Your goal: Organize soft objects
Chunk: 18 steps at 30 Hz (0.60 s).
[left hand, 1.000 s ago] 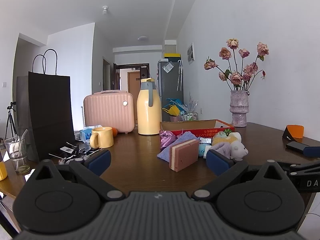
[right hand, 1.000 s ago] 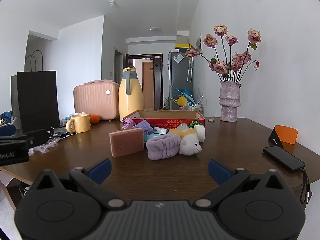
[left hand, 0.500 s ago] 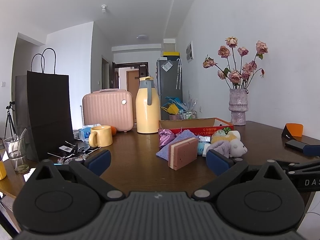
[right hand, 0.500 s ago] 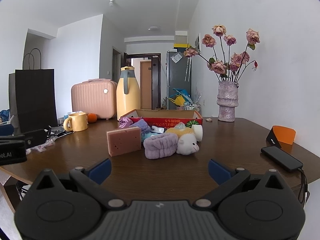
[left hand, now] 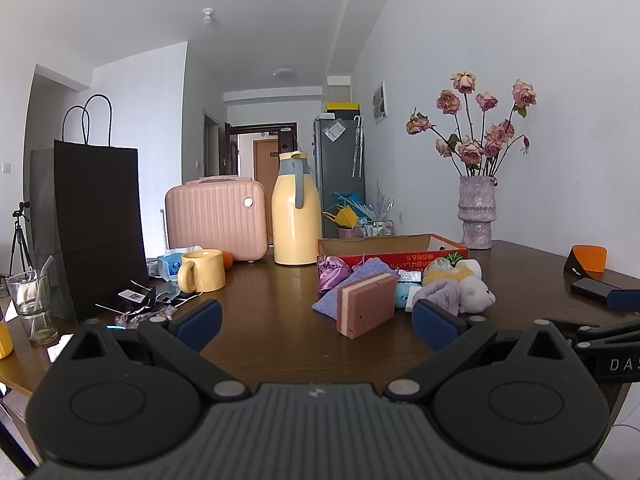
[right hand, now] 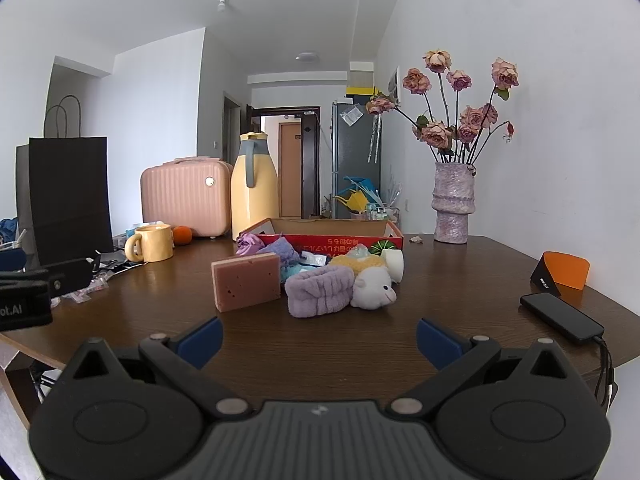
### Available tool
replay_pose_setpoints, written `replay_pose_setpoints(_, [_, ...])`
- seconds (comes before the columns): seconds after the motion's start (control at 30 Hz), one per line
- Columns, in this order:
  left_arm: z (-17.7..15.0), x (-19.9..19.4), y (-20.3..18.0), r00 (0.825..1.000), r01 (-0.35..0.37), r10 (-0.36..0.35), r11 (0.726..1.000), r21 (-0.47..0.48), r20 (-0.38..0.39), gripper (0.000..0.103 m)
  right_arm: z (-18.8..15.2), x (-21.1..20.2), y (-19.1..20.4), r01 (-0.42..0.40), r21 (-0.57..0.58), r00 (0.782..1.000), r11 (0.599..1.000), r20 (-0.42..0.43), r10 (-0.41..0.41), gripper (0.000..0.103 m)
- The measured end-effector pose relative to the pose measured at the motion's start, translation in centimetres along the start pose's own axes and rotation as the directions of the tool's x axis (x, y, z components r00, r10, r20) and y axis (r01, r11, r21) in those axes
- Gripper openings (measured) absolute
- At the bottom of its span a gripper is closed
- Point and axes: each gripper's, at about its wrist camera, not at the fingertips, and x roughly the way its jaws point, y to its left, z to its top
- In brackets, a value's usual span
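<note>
Both claws hang spread wide over the near edge of the wooden table, gripping nothing: the left gripper and the right gripper touch neither each other nor the pile. Just beyond them stands a pink sponge on its edge, beside a lilac headband and a white plush toy. Behind these soft things sits an open red cardboard box.
</note>
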Motion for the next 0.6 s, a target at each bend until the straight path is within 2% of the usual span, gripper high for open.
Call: replay_pose_setpoints(0.6, [-0.30,0.22,0.10,1.000,-0.004,0.004,1.000,-0.002,-0.014,0.103,-0.07,0.18,0.13,0.004,-0.006,1.000,1.000,-0.004,-0.004,0.103])
